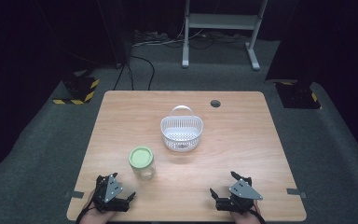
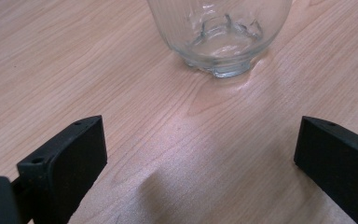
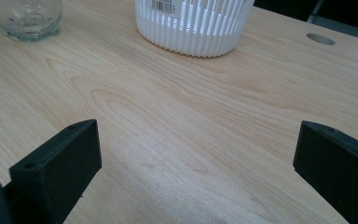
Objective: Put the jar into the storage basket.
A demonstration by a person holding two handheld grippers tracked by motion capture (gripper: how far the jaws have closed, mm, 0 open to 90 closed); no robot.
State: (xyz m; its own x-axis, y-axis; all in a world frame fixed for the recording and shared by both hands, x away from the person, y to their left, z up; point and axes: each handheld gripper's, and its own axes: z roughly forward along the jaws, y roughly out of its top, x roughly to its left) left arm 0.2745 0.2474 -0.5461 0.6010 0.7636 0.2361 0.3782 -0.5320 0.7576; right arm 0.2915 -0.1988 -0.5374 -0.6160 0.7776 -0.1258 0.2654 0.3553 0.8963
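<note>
Claws both low at the near edge of the bench (image 1: 242, 135), a hand behind each: left claw (image 1: 121, 189) jaws spread wide and holding nothing, pointed at the glass jar (image 1: 142, 163) just ahead of it. Right claw (image 1: 223, 189) same pose, jaws apart, well clear of the white basket (image 1: 182, 133). Jar stands upright with its green lid (image 1: 141, 157) on, near the basket, not touching.

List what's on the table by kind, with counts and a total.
Glass jar with green lid: 1
White slotted basket: 1
Grippers: 2, left gripper and right gripper, both open and resting at the near edge
Total: 4
</note>
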